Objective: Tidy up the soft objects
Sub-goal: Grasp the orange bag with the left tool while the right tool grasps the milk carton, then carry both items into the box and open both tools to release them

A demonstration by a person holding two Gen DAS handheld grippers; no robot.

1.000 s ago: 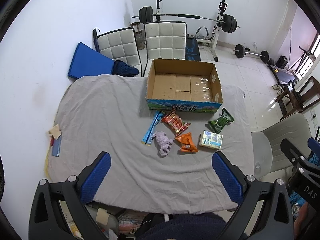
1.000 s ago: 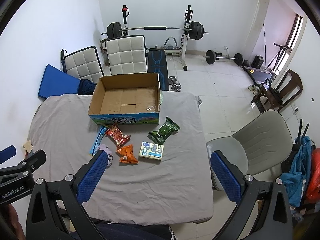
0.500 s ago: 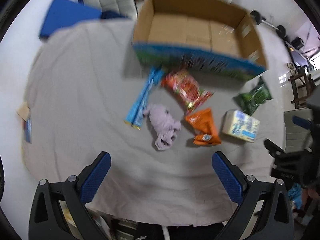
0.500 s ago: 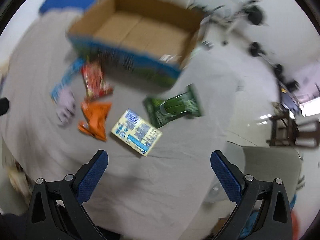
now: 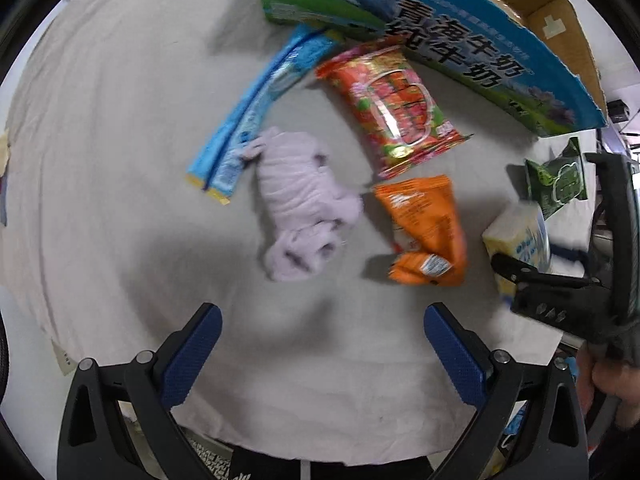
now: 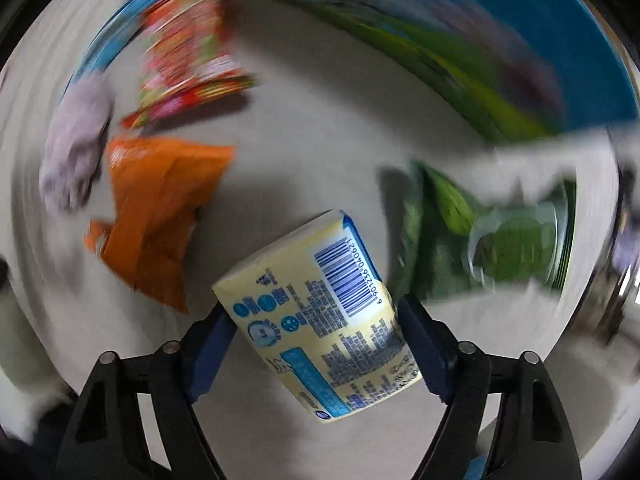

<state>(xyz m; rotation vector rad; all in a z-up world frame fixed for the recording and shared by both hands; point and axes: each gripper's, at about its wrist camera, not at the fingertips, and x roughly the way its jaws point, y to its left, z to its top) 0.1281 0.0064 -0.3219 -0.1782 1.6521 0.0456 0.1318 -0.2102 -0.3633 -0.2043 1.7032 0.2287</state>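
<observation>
Pale-yellow soft tissue pack (image 6: 320,320) sits between my right gripper (image 6: 316,344) jaws, pads touching its sides above the grey-clothed tabletop (image 6: 320,136); light and squashy, so I judge a mid-body squeeze best. Left gripper (image 5: 320,344) hangs wide, holding nothing.

Grey cloth-covered table (image 5: 100,92), cardboard box (image 5: 460,52) at one o'clock, blue stick pack (image 5: 256,108), red snack bag (image 5: 394,108), lilac cloth (image 5: 304,204) centre, orange packet (image 5: 428,228), green pouch (image 5: 558,178) at three o'clock.
</observation>
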